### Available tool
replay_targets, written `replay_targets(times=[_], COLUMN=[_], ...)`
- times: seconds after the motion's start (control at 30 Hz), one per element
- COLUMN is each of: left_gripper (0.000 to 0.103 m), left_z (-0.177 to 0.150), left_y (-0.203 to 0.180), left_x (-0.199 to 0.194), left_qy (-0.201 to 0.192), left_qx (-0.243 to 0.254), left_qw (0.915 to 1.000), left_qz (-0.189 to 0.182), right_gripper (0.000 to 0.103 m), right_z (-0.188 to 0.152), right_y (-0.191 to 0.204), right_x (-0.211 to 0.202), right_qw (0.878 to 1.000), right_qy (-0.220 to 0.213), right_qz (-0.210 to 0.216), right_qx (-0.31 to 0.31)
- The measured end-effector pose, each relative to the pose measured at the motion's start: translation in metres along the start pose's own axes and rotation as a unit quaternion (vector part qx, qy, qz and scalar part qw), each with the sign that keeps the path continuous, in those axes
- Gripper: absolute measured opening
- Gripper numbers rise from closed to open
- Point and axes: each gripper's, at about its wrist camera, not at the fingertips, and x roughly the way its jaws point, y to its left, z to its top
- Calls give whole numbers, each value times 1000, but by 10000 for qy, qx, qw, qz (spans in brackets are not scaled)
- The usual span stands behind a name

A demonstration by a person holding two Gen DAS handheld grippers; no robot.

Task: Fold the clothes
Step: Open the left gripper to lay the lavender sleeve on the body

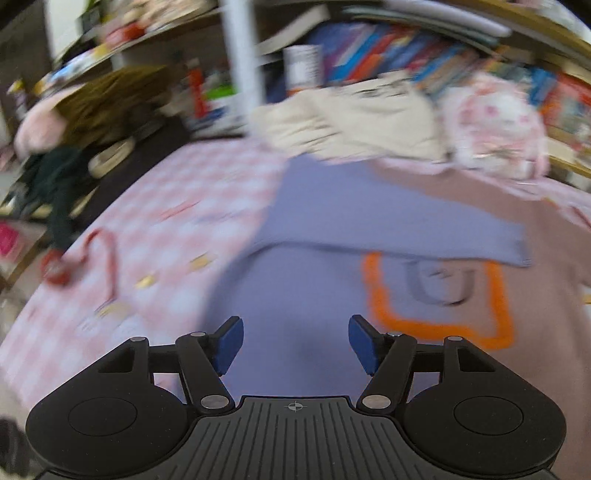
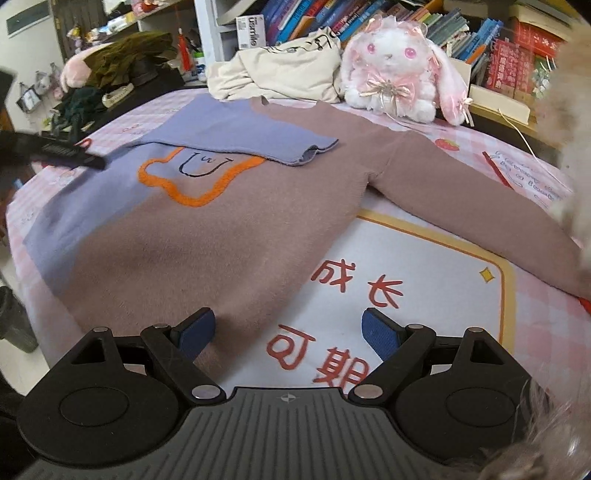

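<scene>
- Both tongs stand with their blue pads apart and nothing between them — the left gripper (image 1: 295, 343) hangs over the lilac half of the sweater, the right gripper (image 2: 289, 334) over the sweater's lower hem and the white printed panel (image 2: 424, 280) of the bedspread.
- Left jaws are parted about halfway; the right ones stand wider.
- The sweater (image 2: 221, 221) lies flat, front up, on the pink checked bedspread (image 1: 177, 206), half lilac and half dusty mauve, with an orange outline shape (image 2: 192, 184) on its chest.
- Its lilac sleeve (image 2: 255, 140) is folded across the chest and covers the top of the orange outline; the cuff ends near the middle of the body.
- Its mauve sleeve (image 2: 472, 206) stretches out to the right, unfolded, over the bedspread.
- In the right wrist view the left gripper shows as a dark blurred bar at the left edge (image 2: 66, 153), above the lilac side.
- Beyond the collar sit a crumpled cream garment (image 2: 280, 70) and a white-and-pink plush rabbit (image 2: 399, 70), with shelves of books (image 2: 369, 18) behind — the left wrist view is smeared with motion blur.
</scene>
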Motion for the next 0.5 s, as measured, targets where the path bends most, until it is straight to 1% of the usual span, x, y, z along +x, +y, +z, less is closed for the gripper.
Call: replay_targets(times=[0.1, 0.17, 0.27, 0.37, 0.4, 0.47, 0.5], left_gripper=[64, 64, 64, 64, 64, 62, 60], left_z=[-5, -4, -3, -6, -6, -5, -3], left_y=[23, 33, 46, 55, 59, 66, 71], left_x=[5, 12, 24, 31, 34, 40, 43], left_qy=[80, 172, 336, 449, 468, 526, 554], left_qx=[-31, -44, -180, -234, -214, -209, -259], left_qw=[10000, 9998, 9989, 9974, 9970, 9958, 9947], left_qz=[29, -35, -282, -510, -580, -725, -822], right_gripper=[86, 83, 81, 69, 66, 53, 50], right_z=[5, 8, 10, 11, 10, 9, 8], right_y=[9, 16, 26, 34, 35, 39, 40], right_x=[3, 3, 4, 5, 5, 6, 6], right_qw=[9997, 9991, 9977, 9946, 9934, 9904, 9889], right_qy=[1, -11, 13, 57, 71, 119, 144], right_qz=[-215, -365, -560, -822, -890, -1017, -1054], right_qx=[111, 198, 372, 624, 717, 926, 1037])
